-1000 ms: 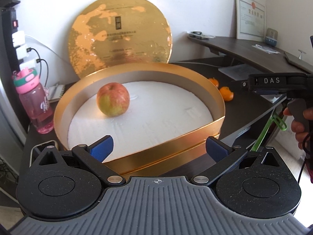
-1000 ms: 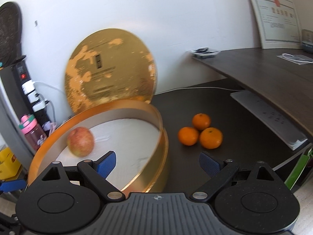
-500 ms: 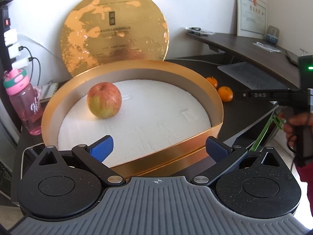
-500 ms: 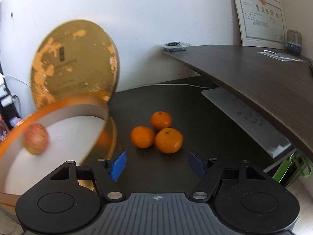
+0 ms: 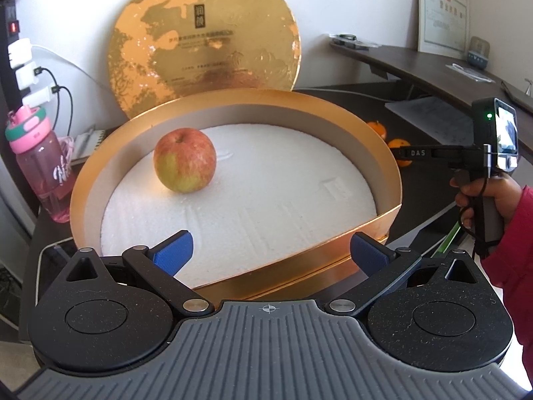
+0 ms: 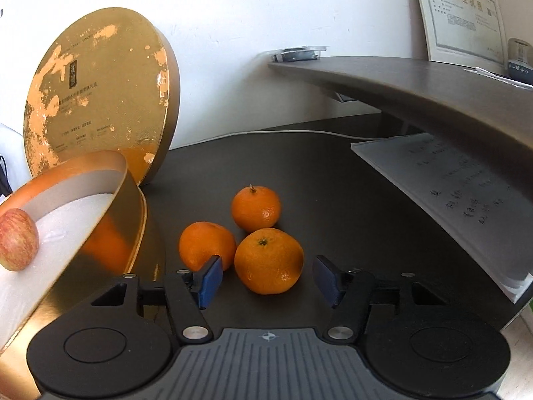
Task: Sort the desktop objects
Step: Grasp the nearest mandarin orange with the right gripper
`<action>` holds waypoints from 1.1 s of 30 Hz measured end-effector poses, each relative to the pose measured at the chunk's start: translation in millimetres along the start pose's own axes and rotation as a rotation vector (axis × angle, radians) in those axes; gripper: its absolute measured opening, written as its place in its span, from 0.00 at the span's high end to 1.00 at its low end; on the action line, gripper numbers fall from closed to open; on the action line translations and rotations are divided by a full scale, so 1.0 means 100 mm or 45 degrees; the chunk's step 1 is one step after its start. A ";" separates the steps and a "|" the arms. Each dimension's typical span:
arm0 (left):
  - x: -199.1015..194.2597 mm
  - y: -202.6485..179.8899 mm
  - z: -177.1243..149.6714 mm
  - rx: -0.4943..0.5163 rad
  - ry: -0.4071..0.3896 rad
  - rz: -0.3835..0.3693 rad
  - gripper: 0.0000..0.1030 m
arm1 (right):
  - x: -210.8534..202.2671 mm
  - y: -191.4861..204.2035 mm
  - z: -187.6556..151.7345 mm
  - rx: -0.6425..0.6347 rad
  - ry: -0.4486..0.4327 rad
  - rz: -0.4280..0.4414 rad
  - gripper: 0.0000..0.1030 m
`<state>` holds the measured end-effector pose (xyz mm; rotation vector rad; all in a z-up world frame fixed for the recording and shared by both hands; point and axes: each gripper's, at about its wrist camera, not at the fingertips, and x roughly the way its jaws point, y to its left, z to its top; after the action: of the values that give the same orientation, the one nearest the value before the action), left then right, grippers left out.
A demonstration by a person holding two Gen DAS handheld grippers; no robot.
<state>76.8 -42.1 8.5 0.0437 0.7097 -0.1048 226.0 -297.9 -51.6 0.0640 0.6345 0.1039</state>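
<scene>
One piece of fruit lies inside the round gold box (image 5: 383,173): an apple (image 5: 184,160) sits upright on the white foam lining, toward the far left of the box and apart from its wall. The box's gold lid (image 5: 203,36) stands on edge against the far wall, just behind the box, so the box is uncovered. Three oranges remain out on the dark desk (image 6: 333,173), bunched together to the right of the box: a near orange (image 6: 268,260), a left orange (image 6: 206,245) touching it, and a far orange (image 6: 256,211) just behind the pair.

Judging by this, the sorting looks partly done, with the apple in the box and the three oranges outside it, if the box is indeed where the fruit belongs.

Right gripper (image 6: 268,280) hovers low over the desk with its jaws spread wide and nothing between them yet; the near orange sits just ahead of the gap. Left gripper (image 5: 271,251) is also wide and empty, held at the near rim of the box, well short of the apple.
</scene>
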 end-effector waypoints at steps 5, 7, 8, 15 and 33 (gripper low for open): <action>0.00 0.01 -0.02 0.000 0.001 -0.006 0.00 | 0.06 0.00 0.03 -0.014 0.017 0.007 0.53; -0.01 0.02 -0.03 -0.001 0.002 -0.008 0.00 | 0.05 0.01 0.03 -0.020 0.027 -0.009 0.54; -0.01 0.03 -0.03 -0.002 0.002 -0.009 0.00 | 0.03 0.03 0.03 -0.027 0.031 -0.023 0.54; -0.11 0.06 -0.13 0.019 -0.012 -0.010 0.00 | -0.21 0.06 -0.02 0.003 0.058 -0.098 0.54; -0.50 0.61 -0.51 -0.088 -0.099 0.055 0.00 | -0.99 1.77 0.15 -0.296 0.003 0.329 0.54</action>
<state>13.3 26.9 2.7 -0.0111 0.6342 -0.0400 141.5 -134.3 34.7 -0.0795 0.6104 0.4267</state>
